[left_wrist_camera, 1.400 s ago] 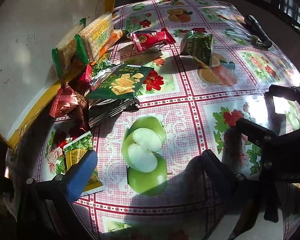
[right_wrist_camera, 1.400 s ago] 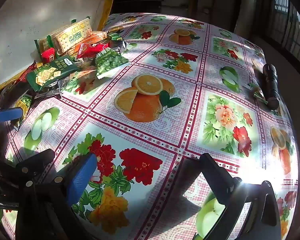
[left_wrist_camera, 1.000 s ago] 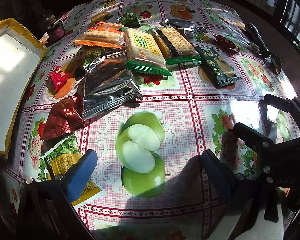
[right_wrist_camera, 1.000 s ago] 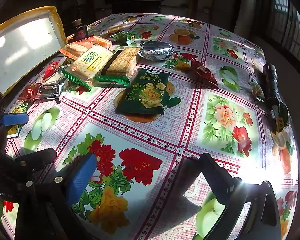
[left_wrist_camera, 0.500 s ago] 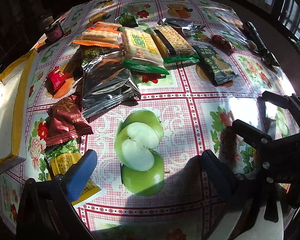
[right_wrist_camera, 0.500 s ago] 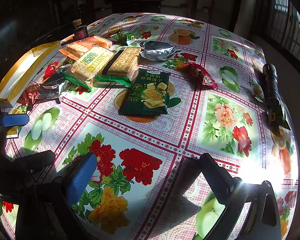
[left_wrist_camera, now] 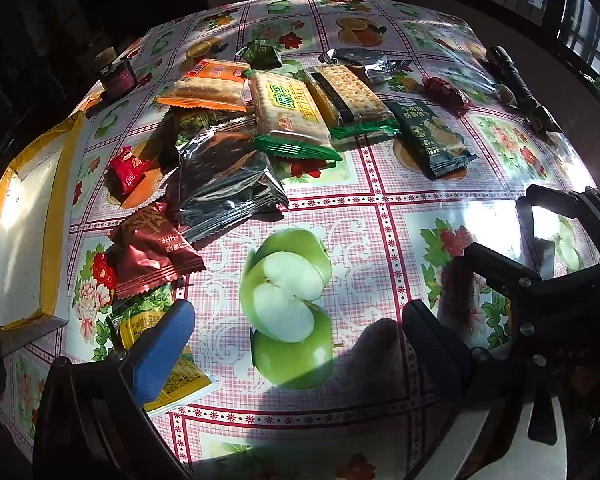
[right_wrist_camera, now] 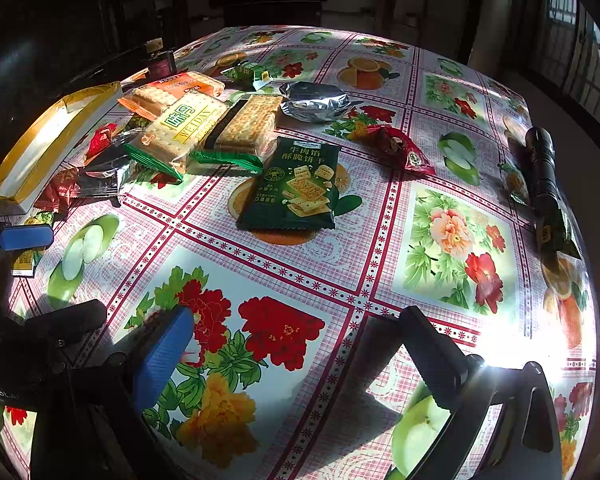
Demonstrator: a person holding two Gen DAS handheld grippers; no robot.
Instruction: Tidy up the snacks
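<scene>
i am looking over a table under a fruit-and-flower oilcloth [right_wrist_camera: 380, 240], sunlit, with both tools hovering low over its near edge and nothing in either.

the yellow-rimmed tray [left_wrist_camera: 28, 236] is lying at the far left edge, empty as far as i can see; i am reading it as the place the snacks should end up, since the packets are lying loose just beside it.

the left gripper [left_wrist_camera: 296, 344] is hanging over the printed green apple, fingers wide apart, holding nothing. the right gripper [right_wrist_camera: 296, 344] is hanging over the printed red flowers, likewise spread and empty.

the snacks are sitting in a loose heap toward the far left of the cloth. largest first: the weiday cracker pack [right_wrist_camera: 180, 128] is leaning across the brown cracker pack [right_wrist_camera: 244, 128], their green ends overlapping; the orange biscuit pack [left_wrist_camera: 204, 88] is lying behind them. the silver foil bag [left_wrist_camera: 224, 180] is lying face down in front, overlapping the dark red sachet [left_wrist_camera: 152, 252]. the dark green biscuit pouch [right_wrist_camera: 300, 184] is lying flat and alone, clear of the pile, so i am judging it the easiest first pick for the right side. the yellow-green sachet [left_wrist_camera: 168, 344] is lying partly under the left tool's blue finger pad [left_wrist_camera: 160, 348].

off to the right a black flashlight [right_wrist_camera: 542, 168] is lying by the edge, not a snack.
</scene>
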